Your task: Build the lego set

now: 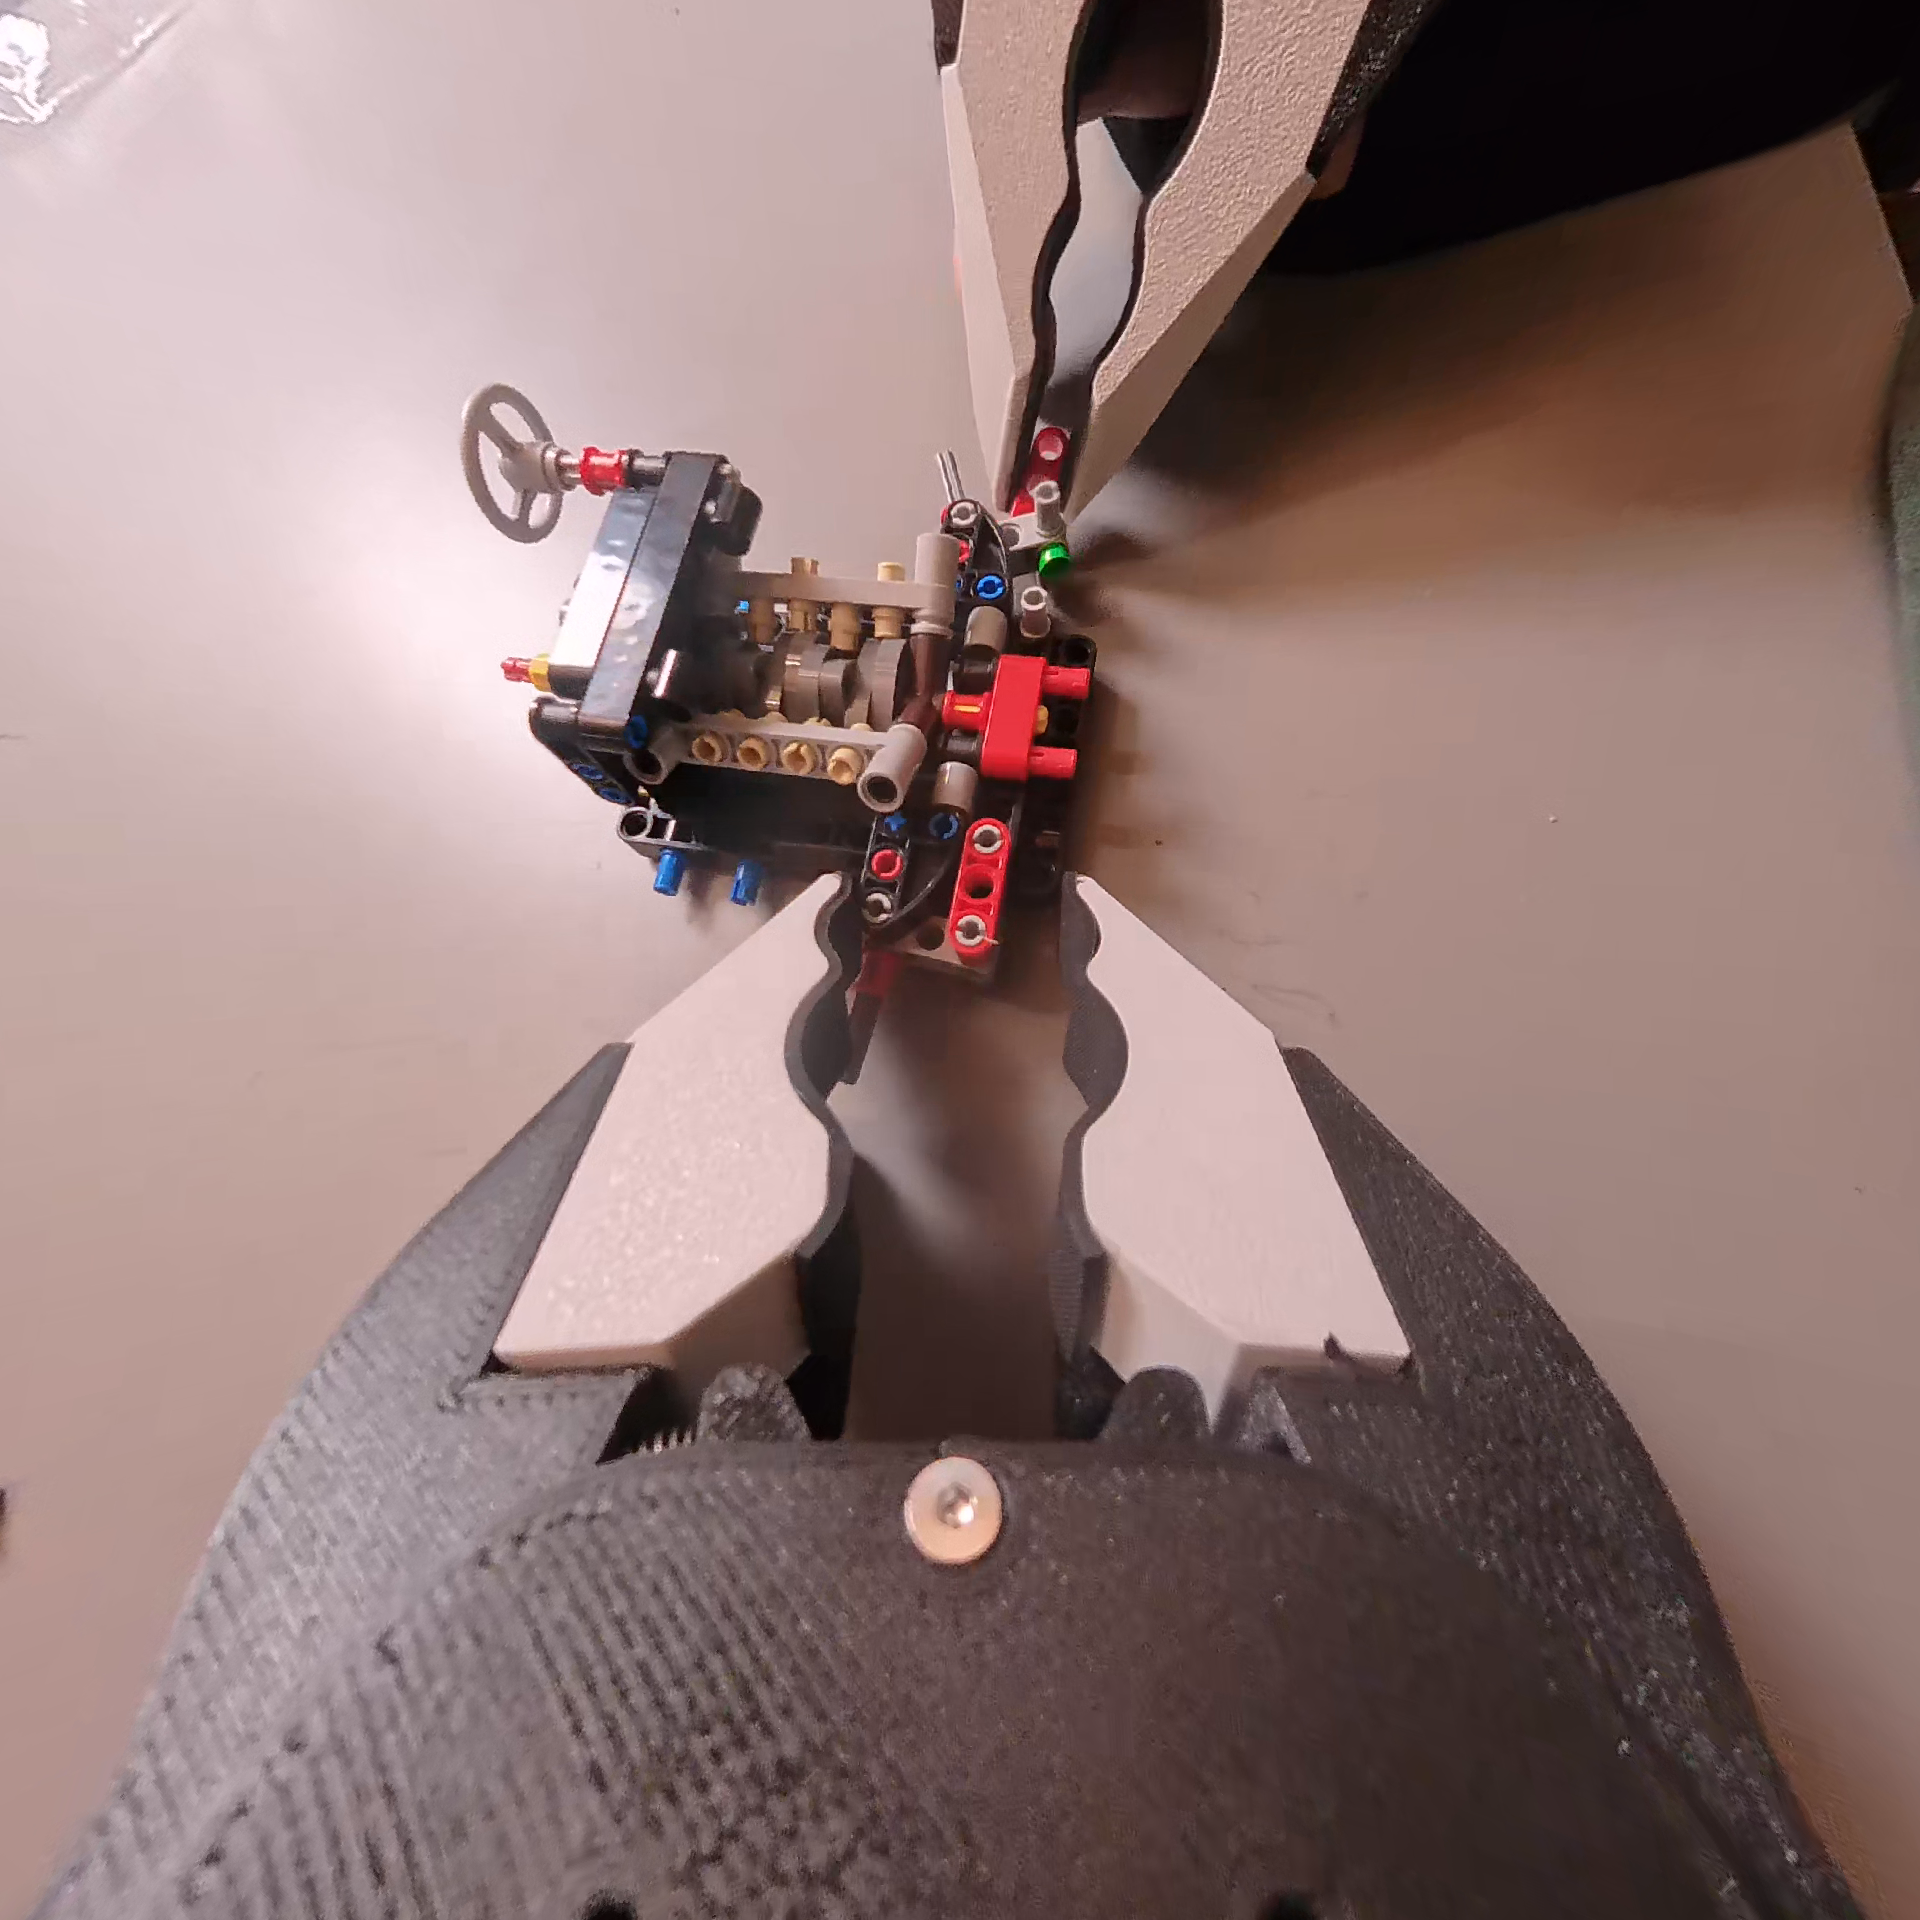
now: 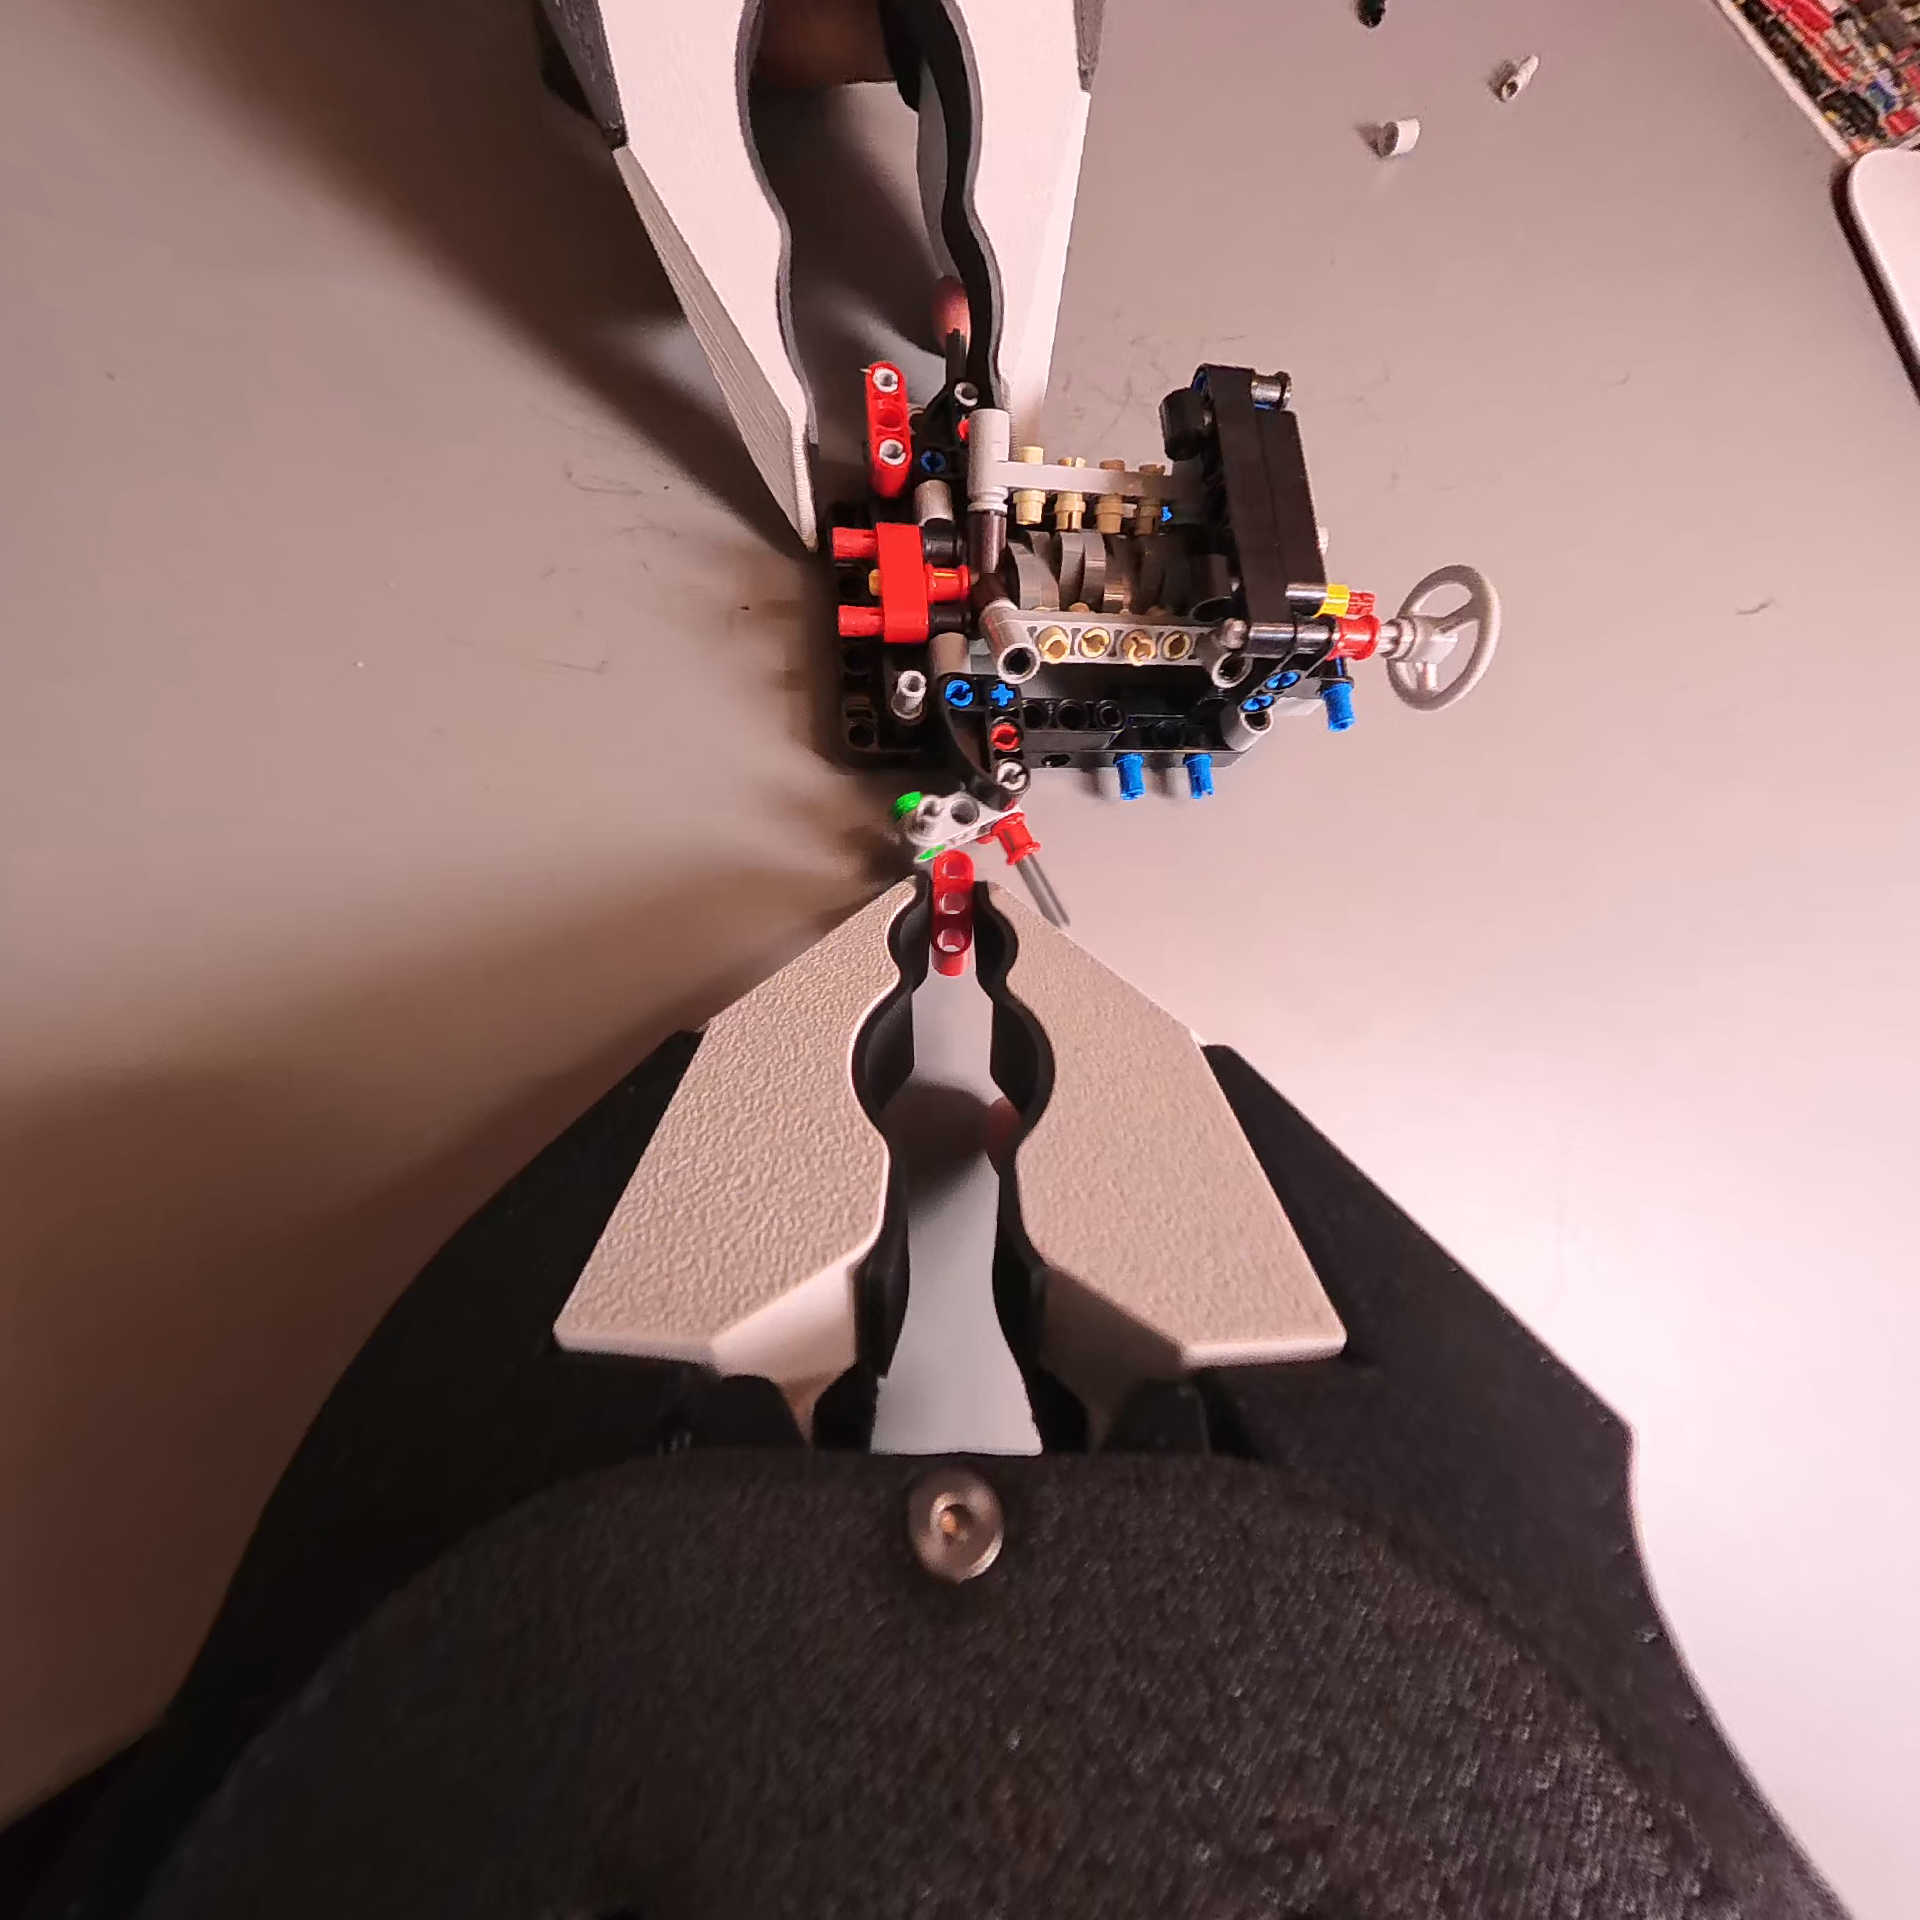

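Note:
The lego model (image 1: 810, 686), a black frame with grey and tan engine parts, red connectors and a grey steering wheel (image 1: 509, 462), lies on the grey table (image 1: 312, 1039). My left gripper (image 1: 958, 883) grips the model's near end, its fingers against the black parts beside a red beam (image 1: 982, 883). My right gripper (image 2: 951, 888) is shut on a small red beam (image 2: 949, 920). That beam carries a grey piece with a green pin (image 2: 907, 803) and touches the model (image 2: 1091, 623) at its near side. The right gripper (image 1: 1039, 488) also shows in the left wrist view, at the model's far end.
Two small grey pieces (image 2: 1392, 135) lie on the table beyond the model. A white object (image 2: 1886, 239) and a colourful printed sheet (image 2: 1839, 62) are at the far right. A clear plastic bag (image 1: 42, 62) lies at the far left corner. Tip to tip, the grippers are about 8 cm apart. To the white object (image 2: 1886, 239): left tips about 35 cm, right tips about 40 cm.

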`<state>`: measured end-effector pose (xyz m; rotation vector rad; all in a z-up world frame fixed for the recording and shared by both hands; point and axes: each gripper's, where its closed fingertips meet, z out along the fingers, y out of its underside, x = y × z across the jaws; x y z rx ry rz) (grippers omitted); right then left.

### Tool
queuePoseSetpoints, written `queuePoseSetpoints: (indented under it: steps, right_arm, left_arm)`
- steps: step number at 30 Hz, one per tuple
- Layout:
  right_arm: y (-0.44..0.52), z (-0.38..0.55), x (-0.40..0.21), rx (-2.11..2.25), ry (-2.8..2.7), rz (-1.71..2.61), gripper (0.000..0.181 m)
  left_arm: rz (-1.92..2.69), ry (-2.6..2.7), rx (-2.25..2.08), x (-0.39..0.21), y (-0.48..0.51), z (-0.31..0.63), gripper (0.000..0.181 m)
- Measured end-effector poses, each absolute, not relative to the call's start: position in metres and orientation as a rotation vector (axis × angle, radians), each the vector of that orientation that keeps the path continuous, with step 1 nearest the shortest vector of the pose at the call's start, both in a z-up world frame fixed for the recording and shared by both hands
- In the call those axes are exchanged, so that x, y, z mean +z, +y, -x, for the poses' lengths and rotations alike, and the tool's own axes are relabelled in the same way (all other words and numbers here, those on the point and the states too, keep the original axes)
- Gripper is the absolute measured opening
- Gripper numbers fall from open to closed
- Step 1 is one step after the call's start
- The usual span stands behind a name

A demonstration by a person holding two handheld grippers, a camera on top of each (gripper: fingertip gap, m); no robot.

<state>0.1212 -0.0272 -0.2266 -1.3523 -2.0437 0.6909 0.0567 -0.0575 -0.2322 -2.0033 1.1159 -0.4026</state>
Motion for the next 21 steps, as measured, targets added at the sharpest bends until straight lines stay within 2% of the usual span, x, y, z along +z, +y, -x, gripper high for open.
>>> queuePoseSetpoints:
  steps: [14, 21]
  right_arm:
    - [-0.027, -0.124, -0.225, 0.695, -2.051, 1.348, 0.006]
    - [-0.031, -0.116, -0.197, 0.842, -1.949, 1.304, 0.006]
  left_arm:
    - [2.016, 1.101, -0.397, -0.233, -0.057, -0.057, 0.036]
    - [2.016, 1.100, -0.391, -0.233, -0.057, -0.058, 0.036]
